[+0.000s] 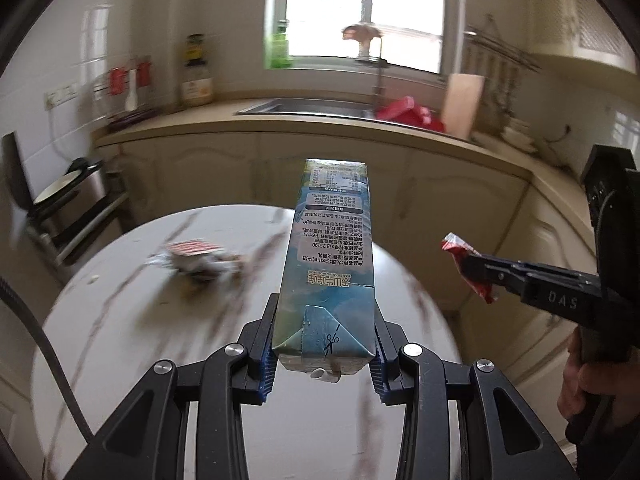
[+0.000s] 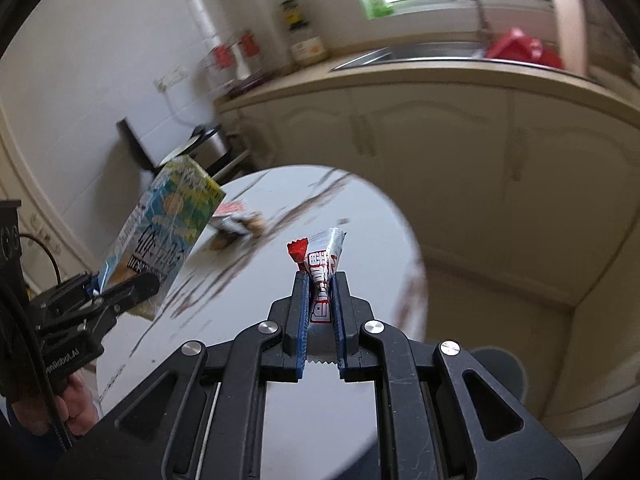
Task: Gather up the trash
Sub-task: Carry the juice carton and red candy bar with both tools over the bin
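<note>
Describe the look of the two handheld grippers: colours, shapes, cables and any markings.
Both are matte black plastic. The left gripper and right gripper have forked linkage arms with silver round pivot bolts and blue ribbed pads inside the fingers. White letters "DAS", upside down, mark the right one's finger in the left wrist view; partly readable white lettering marks the left body. A black cable trails beside the left one.

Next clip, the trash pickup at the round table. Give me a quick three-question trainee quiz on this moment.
1. What does the left gripper hold?
2. True or false: the right gripper is empty.
3. Where is the remaining wrapper litter? A) on the round table B) in the sink C) on the floor

Key: 1. A milk carton, clamped near its folded end. 2. False; it pinches a red and white snack wrapper. 3. A.
</note>
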`<state>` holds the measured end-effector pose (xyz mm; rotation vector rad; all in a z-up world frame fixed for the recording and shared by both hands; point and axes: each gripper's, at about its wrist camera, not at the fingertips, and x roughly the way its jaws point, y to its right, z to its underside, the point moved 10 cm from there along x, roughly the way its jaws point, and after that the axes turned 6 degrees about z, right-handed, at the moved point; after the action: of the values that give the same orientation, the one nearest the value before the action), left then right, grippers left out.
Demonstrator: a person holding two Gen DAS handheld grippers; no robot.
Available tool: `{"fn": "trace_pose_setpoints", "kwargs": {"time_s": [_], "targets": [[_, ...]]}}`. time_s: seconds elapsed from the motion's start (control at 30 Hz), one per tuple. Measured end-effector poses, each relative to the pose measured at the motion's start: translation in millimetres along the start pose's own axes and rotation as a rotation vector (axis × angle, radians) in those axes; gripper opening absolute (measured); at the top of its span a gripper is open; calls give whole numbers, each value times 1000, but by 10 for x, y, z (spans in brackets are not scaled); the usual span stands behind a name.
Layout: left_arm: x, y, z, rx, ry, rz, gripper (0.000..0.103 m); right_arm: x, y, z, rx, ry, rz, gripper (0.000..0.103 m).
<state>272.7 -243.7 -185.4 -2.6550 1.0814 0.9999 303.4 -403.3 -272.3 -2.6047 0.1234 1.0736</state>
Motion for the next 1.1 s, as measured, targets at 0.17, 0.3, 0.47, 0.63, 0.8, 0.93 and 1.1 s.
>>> {"fn": "trace_pose_setpoints", "kwargs": {"time_s": [0.17, 0.3, 0.47, 0.63, 0.8, 0.93, 1.1], "targets": [[227, 430, -3, 22, -25, 69, 34, -257, 679, 38, 82, 23, 70, 11], [474, 805, -32, 38, -36, 124, 34, -355, 1188, 148, 145, 20, 116, 11], [935, 1134, -71, 51, -95, 172, 34, -282, 1776, 401, 224, -23, 150, 11], [1544, 1426, 114, 43, -219, 219, 34, 35, 2331, 808, 307, -116, 166, 11], [2172, 1620, 324, 57, -337, 221, 34, 447, 2838, 1288, 410, -222, 166, 11], [2739, 1690, 601, 68, -462, 199, 35, 734, 3147, 1599, 487, -286, 164, 11], [3302, 1639, 884, 57, -609, 176, 35, 1003, 3325, 1857, 521, -349, 152, 11]]}}
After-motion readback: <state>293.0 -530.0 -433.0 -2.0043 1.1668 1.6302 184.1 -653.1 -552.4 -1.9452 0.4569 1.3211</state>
